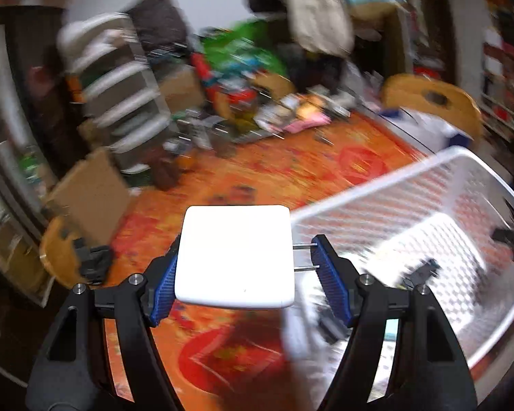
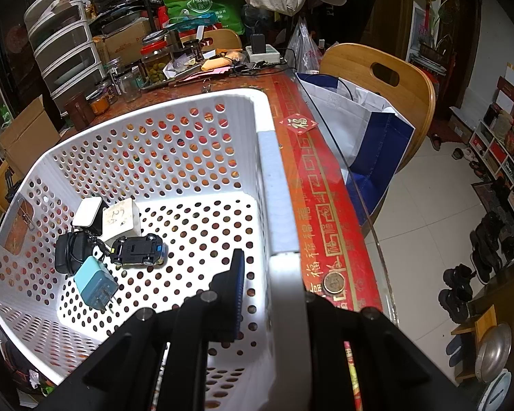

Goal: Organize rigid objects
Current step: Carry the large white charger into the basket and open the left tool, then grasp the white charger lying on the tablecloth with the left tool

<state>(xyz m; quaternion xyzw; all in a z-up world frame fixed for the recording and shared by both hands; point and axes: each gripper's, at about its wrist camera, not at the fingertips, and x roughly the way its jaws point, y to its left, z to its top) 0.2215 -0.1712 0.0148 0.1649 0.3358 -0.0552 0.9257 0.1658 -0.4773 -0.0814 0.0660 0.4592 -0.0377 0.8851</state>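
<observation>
My left gripper is shut on a white square charger with two metal prongs pointing right, and holds it above the orange tablecloth, just left of the white perforated basket. That view is motion-blurred. My right gripper is shut on the basket's right rim, with one finger inside and one outside. In the basket lie a black toy car, a light blue charger, a black adapter, a cream block and a white-topped adapter.
The far table end is crowded with jars, boxes and a power strip. A drawer tower stands at left. A wooden chair with a blue-white bag sits beyond the table's right glass edge. A coin lies near that edge.
</observation>
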